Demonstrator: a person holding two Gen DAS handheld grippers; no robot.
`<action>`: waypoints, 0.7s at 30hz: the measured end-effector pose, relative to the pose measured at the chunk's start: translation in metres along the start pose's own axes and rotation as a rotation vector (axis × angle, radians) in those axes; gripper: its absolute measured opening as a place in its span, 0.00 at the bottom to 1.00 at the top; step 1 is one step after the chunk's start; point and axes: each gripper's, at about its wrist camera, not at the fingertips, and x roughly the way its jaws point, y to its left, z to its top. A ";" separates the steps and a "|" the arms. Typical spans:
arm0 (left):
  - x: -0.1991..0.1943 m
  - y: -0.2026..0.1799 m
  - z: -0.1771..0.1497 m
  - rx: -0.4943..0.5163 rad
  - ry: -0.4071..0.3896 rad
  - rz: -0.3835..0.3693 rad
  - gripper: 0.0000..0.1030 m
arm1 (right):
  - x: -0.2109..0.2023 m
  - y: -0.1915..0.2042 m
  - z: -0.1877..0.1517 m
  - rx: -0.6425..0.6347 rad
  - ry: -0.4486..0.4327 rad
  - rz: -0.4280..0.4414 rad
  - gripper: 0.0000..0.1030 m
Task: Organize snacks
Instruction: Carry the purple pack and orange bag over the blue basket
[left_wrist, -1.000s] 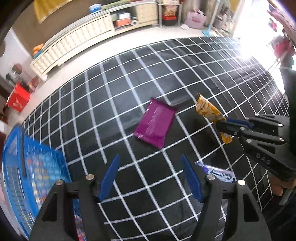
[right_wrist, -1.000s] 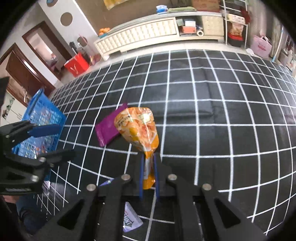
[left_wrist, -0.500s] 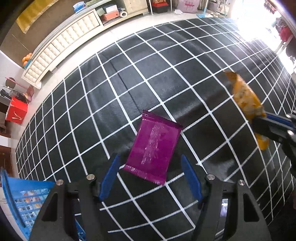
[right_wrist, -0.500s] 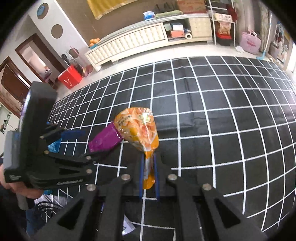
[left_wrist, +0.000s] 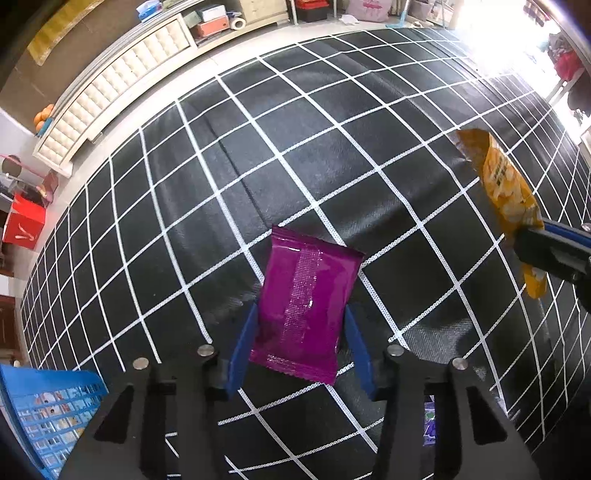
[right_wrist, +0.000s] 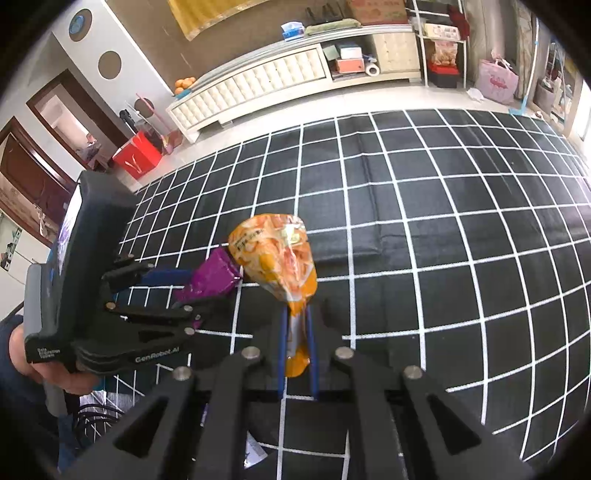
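The right gripper (right_wrist: 295, 354) pinches the orange bag (right_wrist: 277, 258) by its end, up off the mat (left_wrist: 332, 166). The left gripper (left_wrist: 299, 343) has spread fingers around the purple pack (left_wrist: 304, 306), maybe touching it, ready to grab it for the blue basket (left_wrist: 48, 417)

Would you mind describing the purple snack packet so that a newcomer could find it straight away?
Start from the black mat with the white grid that covers the floor. Near its front, between the blue fingers of the left gripper, lies the purple packet, flat and glossy with a seam down its middle. The only other packet nearby, the orange one, is held up by the right gripper.
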 end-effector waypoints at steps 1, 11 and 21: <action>-0.003 0.001 -0.002 -0.007 -0.015 -0.007 0.28 | 0.000 0.000 -0.001 -0.001 0.002 -0.001 0.12; -0.041 0.017 -0.028 -0.089 -0.091 -0.033 0.05 | -0.002 0.009 -0.012 0.005 0.004 -0.014 0.12; -0.056 0.010 -0.035 0.036 -0.118 0.042 0.73 | -0.005 0.016 -0.014 -0.034 -0.010 0.003 0.12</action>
